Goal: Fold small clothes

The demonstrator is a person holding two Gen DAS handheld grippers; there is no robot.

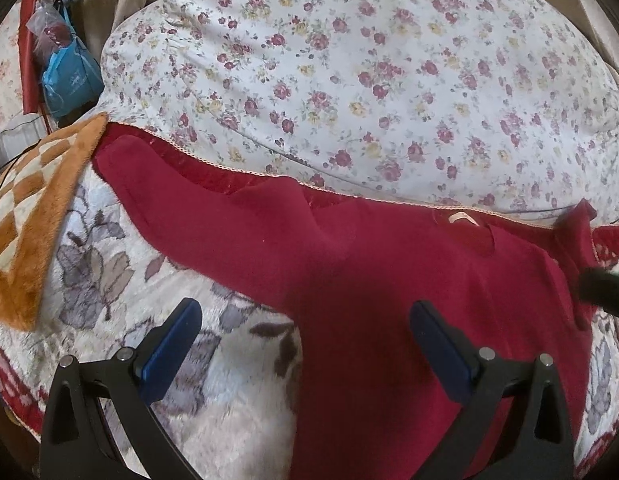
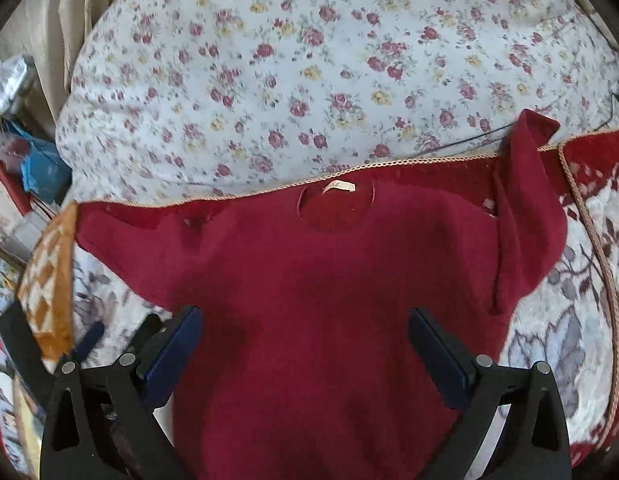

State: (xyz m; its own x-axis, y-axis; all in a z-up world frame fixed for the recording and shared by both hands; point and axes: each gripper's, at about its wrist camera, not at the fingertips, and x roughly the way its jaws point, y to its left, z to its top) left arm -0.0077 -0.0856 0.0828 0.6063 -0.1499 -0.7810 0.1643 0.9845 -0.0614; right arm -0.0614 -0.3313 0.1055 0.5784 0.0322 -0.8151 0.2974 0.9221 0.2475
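Observation:
A small dark red sweater (image 2: 329, 280) lies flat, front up, on a plush flower-patterned blanket (image 1: 213, 412). Its round neckline with a pale label (image 2: 336, 188) points away from me. The left sleeve (image 1: 181, 204) stretches out to the far left. The right sleeve (image 2: 525, 216) is bunched and turned up at the far right. My left gripper (image 1: 305, 308) hovers open over the sweater's left side below the armpit, holding nothing. Over the middle of the body, my right gripper (image 2: 305, 314) is open too, with nothing in it. It shows as a dark blur (image 1: 603, 290) at the right edge of the left wrist view.
A big white quilt with small roses (image 2: 309, 72) bulges just behind the sweater. An orange-and-cream checked plush cloth (image 1: 33, 220) lies at the left. A blue bag (image 1: 69, 80) and clutter stand beyond it. A thin dark cable (image 2: 469, 140) runs along the quilt's edge.

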